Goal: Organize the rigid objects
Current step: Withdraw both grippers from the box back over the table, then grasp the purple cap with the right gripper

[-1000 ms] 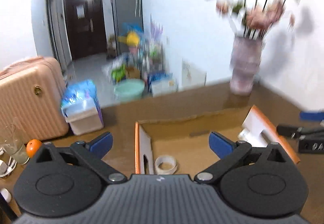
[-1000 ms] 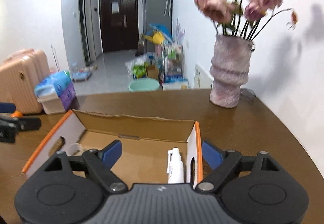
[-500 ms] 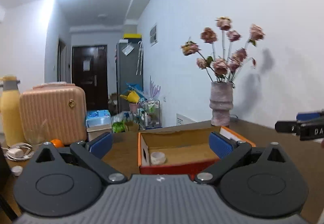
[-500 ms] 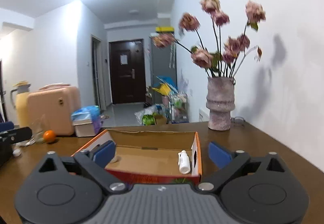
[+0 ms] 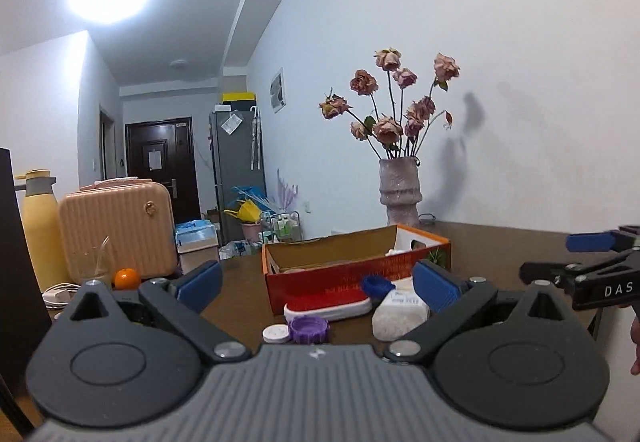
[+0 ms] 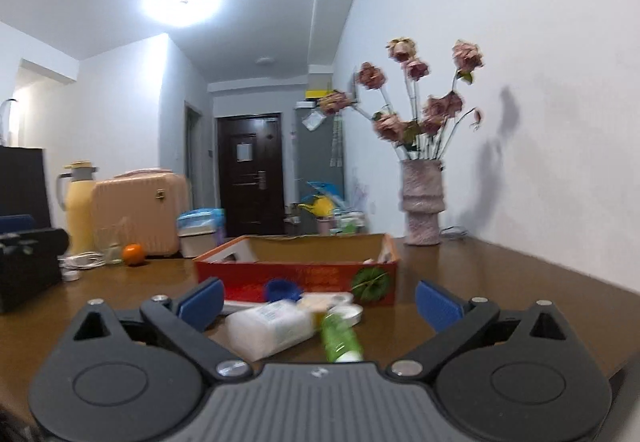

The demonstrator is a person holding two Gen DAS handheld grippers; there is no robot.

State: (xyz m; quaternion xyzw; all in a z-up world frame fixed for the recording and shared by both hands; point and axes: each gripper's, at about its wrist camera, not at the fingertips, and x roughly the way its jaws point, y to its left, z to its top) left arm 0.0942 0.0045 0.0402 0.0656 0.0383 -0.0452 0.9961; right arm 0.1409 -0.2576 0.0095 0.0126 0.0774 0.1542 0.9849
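Brown table (image 6: 500,274) holds red box (image 5: 340,276); both grippers (image 5: 318,282) (image 6: 318,300) gape

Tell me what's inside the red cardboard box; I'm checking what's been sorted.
From this low angle the red cardboard box shows only something white peeking at its right end. Its front wall hides the floor and anything else inside.

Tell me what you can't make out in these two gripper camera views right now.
- Inside of the box: both views sit low, so its red front wall hides the contents.
- Print on the white bottle: right view, blurred.
- Green tube: right view, its near end is hidden behind the tool body.
- White cap and purple cap: left view, lower edges hidden by the tool body.
- Right tool: left view, cut off by the frame edge.
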